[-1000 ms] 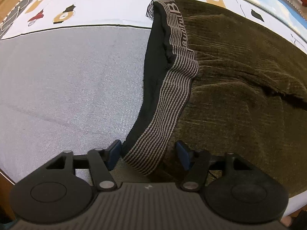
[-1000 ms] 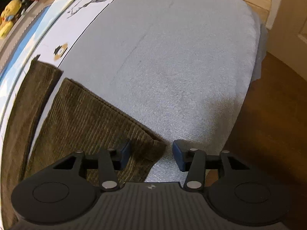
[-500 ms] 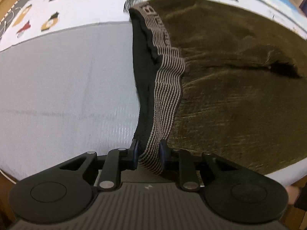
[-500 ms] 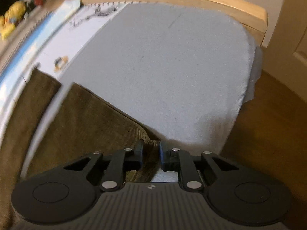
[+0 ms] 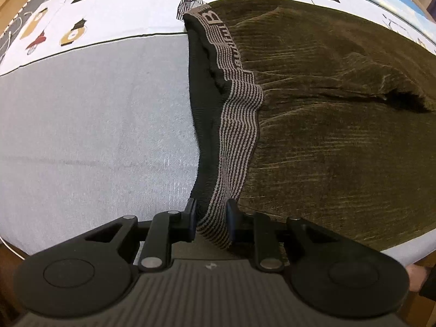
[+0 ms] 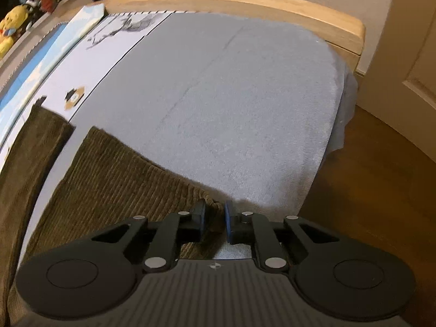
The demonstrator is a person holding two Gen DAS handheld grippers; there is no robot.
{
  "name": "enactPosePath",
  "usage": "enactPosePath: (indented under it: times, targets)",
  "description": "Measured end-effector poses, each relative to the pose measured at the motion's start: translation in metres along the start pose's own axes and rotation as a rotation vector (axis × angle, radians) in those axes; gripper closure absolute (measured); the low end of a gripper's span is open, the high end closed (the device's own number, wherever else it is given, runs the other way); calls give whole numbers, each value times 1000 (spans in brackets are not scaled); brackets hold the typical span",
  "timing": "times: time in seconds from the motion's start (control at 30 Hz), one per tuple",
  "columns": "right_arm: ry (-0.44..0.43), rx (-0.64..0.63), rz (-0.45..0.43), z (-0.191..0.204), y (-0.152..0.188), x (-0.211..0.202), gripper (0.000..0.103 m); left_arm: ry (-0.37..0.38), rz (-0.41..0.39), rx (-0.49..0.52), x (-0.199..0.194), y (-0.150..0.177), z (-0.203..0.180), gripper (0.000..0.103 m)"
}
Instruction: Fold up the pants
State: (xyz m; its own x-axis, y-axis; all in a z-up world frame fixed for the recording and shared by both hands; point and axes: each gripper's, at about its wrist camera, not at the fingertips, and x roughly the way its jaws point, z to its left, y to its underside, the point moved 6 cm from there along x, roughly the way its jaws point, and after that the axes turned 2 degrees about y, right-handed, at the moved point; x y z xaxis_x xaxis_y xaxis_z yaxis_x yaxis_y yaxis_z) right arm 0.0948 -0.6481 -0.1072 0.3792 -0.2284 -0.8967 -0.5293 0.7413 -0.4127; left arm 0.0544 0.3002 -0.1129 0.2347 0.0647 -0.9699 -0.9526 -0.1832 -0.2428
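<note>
On the grey bed cover (image 5: 90, 125), the olive corduroy pants (image 5: 340, 125) are being kept spread flat, with the legs reaching toward the printed sheet (image 6: 114, 38). Their striped waistband (image 5: 239, 125) is being pinched at its near end by the left gripper (image 5: 210, 219), whose jaws have just been closing on it. A corner of one leg hem (image 6: 152, 179) is being squeezed by the right gripper (image 6: 215, 219), also just closing. Beyond, a wooden bed frame (image 6: 245, 0) is being seen.
</note>
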Motion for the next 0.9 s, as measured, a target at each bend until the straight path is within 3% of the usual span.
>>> enactPosePath:
  times: [0.13,0.2,0.23,0.27,0.33,0.37,0.43,0.47,0.5,0.57,0.63,0.73,0.9]
  targets:
    - [43,-65,10,8,4,1,81,-27,-27,10,-10,-6,-2,69]
    - [142,-142,-73,14,-1,-14,81,-91,-161,8,-35,-17,-1,69]
    - [170,-193,-151,21,-5,-28,81,-76,-249,36,-49,-23,-8,69]
    - [172,-244,-219,30,-7,-40,79,-22,-281,60,-54,-25,-18,69]
    - [117,-330,-296,52,-4,-54,78,89,-227,127,-43,-22,-43,69]
    - [31,-382,-296,69,4,-57,75,96,-179,169,-32,-18,-52,69]
    - [-117,-471,-214,96,25,-52,73,57,-26,241,0,-4,-58,70]
    - [-169,-531,-149,108,40,-46,73,3,60,269,17,6,-53,84]
    - [-189,-602,-73,116,56,-36,73,-22,62,301,19,9,-51,86]
    - [-108,-744,68,120,86,-13,74,5,36,236,9,2,-49,86]
    - [-67,-783,92,120,91,-7,74,6,-63,230,-9,-8,-53,84]
    - [-175,-713,-44,134,76,-33,73,0,-196,251,-32,-21,-65,79]
    - [-299,-644,-272,168,65,-95,70,-43,-310,220,-53,-39,-76,78]
